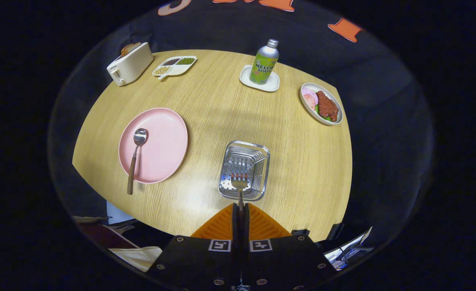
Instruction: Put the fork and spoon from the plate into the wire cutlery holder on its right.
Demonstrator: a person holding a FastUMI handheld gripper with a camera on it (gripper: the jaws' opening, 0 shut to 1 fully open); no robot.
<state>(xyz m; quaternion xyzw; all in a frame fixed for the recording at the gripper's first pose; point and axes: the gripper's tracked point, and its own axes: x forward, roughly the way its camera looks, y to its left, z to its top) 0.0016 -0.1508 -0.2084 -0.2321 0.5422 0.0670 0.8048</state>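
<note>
My gripper point(240, 208) is shut on the fork point(239, 185), whose handle runs back between the fingers. The fork's tines stick out ahead, over the near part of the wire cutlery holder point(262, 155), a shiny metal basket on the wooden table. To the holder's left lies the pink plate point(163, 137). On it rests the spoon point(135, 155), bowl pointing away, its brown handle hanging over the plate's near rim.
At the table's far side stand a white toaster point(129, 64), a divided snack tray point(174, 66), and a soda bottle point(265, 62) on a small white dish. A bowl of food point(321, 104) sits far right. Bare wood surrounds the holder.
</note>
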